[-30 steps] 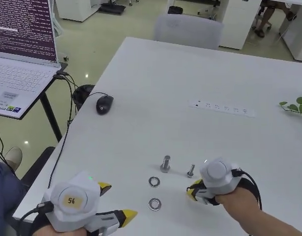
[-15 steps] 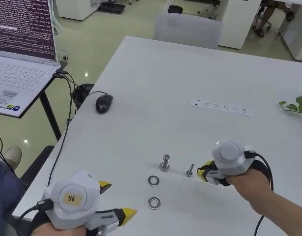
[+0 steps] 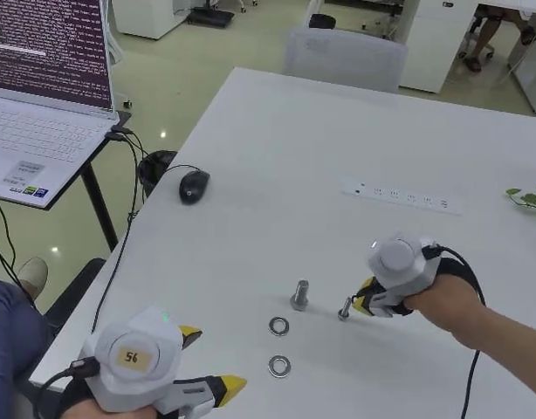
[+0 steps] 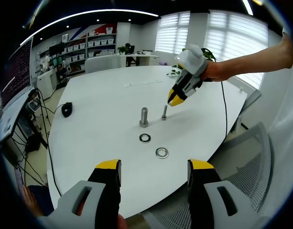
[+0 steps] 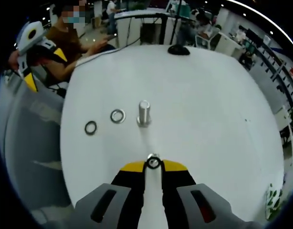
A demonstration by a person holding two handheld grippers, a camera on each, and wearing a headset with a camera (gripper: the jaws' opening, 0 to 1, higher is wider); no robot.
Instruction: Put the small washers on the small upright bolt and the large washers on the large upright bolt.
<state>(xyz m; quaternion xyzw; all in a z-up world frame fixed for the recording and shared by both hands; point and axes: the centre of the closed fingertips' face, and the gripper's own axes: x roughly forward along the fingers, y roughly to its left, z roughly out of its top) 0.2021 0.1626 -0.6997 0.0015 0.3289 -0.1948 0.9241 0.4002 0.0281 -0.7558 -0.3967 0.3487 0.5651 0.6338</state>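
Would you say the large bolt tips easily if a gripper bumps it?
Probably, if hit high: the large bolt seems to stand free on its head, tall for that base. It looks like solid metal, so likely stiff and fairly heavy. A light brush low down may just slide it on the smooth table.

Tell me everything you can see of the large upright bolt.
The large bolt is silvery metal and stands upright on the white table, wider end down, shank up, with no washer on it. One washer lies flat close by, a second washer farther off, both apart from it. The small bolt stands beside it, not touching; the right claw is at that small bolt, clear of the large one.
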